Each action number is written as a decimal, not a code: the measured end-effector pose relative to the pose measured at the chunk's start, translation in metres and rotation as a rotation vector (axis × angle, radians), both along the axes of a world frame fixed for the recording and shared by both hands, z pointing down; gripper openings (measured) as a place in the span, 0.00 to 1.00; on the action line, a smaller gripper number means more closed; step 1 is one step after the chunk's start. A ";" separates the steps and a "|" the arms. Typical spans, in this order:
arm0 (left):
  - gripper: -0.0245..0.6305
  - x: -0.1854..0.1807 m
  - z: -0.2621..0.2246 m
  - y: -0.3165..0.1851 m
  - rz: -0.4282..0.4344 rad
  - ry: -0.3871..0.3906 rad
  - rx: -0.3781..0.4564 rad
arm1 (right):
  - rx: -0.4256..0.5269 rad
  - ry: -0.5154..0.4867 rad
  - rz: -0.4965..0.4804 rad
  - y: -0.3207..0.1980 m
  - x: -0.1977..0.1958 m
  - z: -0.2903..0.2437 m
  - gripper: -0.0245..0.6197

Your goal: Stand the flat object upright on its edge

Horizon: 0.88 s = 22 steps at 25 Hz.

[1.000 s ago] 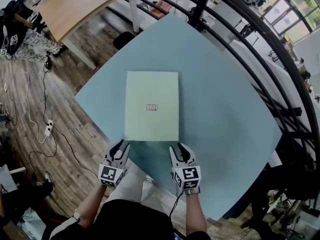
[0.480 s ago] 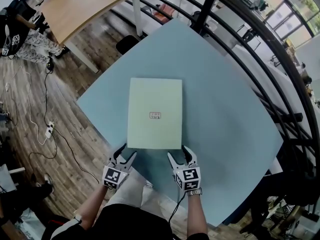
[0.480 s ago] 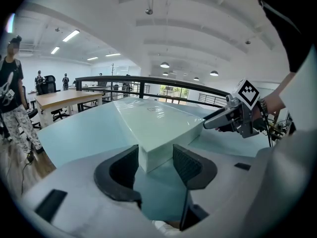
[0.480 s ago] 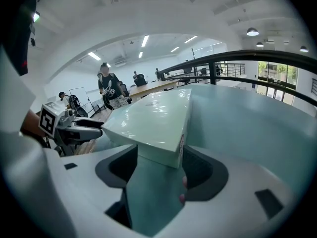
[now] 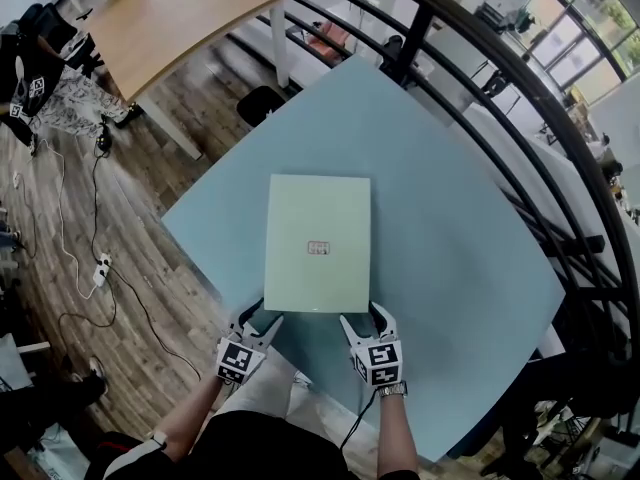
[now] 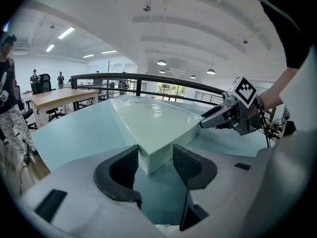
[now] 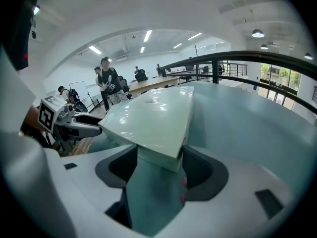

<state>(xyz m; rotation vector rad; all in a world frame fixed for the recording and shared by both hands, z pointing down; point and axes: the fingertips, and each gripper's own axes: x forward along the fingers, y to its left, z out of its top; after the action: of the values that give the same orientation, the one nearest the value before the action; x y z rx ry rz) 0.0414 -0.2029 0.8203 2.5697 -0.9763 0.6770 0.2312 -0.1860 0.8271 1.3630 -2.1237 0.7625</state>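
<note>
A flat pale green box (image 5: 318, 243) with a small label lies face up on the light blue table (image 5: 460, 218). My left gripper (image 5: 262, 318) is at the box's near left corner and my right gripper (image 5: 362, 316) at its near right corner. Both pairs of jaws have just been opening. In the left gripper view the box (image 6: 153, 118) pokes its corner in between the open left gripper (image 6: 154, 157) jaws. In the right gripper view the other corner of the box (image 7: 153, 118) sits between the open right gripper (image 7: 159, 165) jaws. Neither pair of pads visibly presses on it.
A black railing (image 5: 520, 78) curves round the table's far and right sides. A wooden table (image 5: 170, 18) stands at the far left over a wood floor with cables (image 5: 70, 248). People (image 7: 109, 86) stand far off. The blue table's near edge is just under my hands.
Both grippers have opened wider and come down and forward to the box's near corners, which now lie between their jaws. The box still lies flat.
</note>
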 end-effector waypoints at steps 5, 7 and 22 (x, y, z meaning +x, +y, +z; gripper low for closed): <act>0.34 -0.004 0.000 0.003 0.040 0.006 -0.026 | -0.018 0.015 0.010 0.001 -0.004 0.000 0.45; 0.34 -0.006 -0.001 0.001 0.044 0.011 -0.033 | -0.023 0.019 0.013 0.000 -0.005 -0.002 0.45; 0.37 -0.012 -0.035 -0.006 0.071 0.023 -0.016 | -0.002 0.010 0.047 0.003 -0.016 -0.037 0.45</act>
<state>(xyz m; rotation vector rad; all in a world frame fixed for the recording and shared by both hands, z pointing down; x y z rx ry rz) 0.0294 -0.2086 0.7848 2.6032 -0.8723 0.6696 0.2153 -0.1834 0.7897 1.4175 -2.0896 0.7743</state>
